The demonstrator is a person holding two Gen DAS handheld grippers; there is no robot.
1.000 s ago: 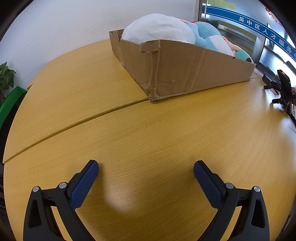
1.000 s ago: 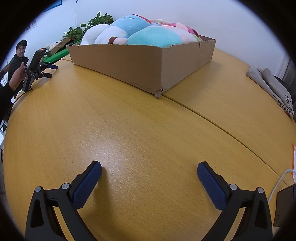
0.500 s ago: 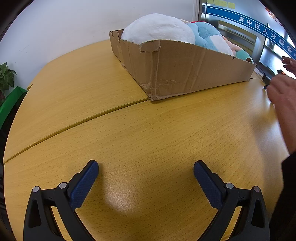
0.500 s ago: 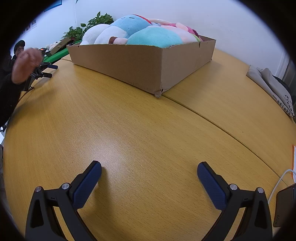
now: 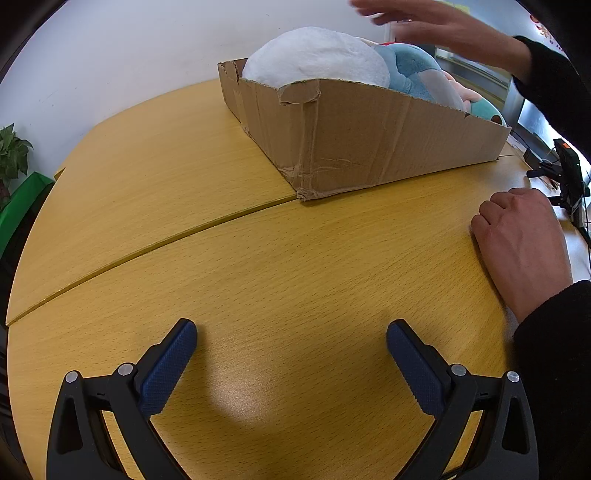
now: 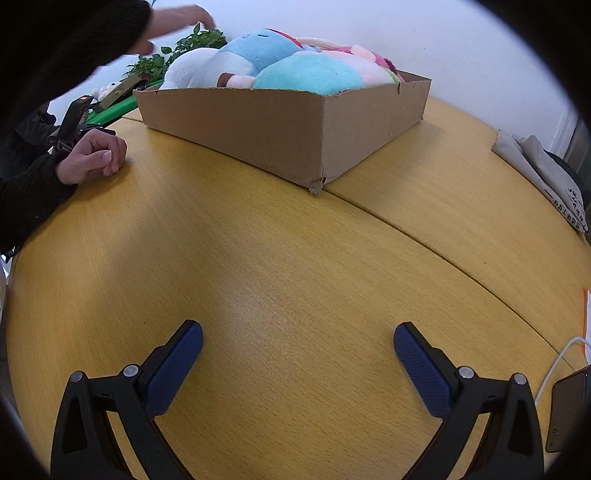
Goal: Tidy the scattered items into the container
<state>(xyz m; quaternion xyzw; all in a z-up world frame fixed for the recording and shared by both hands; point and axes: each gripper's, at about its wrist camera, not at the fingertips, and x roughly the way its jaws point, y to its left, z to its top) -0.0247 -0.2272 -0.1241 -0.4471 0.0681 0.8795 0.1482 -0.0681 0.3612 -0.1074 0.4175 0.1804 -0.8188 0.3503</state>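
Observation:
A shallow cardboard box (image 5: pixel 369 136) stands at the far side of the wooden table (image 5: pixel 258 266), also in the right wrist view (image 6: pixel 280 129). It is heaped with plush toys: a white one (image 5: pixel 314 55), a blue one (image 6: pixel 258 48) and a teal one (image 6: pixel 310 74). My left gripper (image 5: pixel 291 332) is open and empty, low over the table, well short of the box. My right gripper (image 6: pixel 297 332) is likewise open and empty.
A person's hand (image 5: pixel 521 236) rests on the table at the right; another hand (image 5: pixel 436 22) reaches over the box. A small phone tripod (image 5: pixel 565 177) stands beside them. Folded cloth (image 6: pixel 543 173) and a charger with cable (image 6: pixel 565 410) lie at the right.
A person has leaned in: one hand now rests on the table and the other reaches above the box. Both grippers have stayed still.

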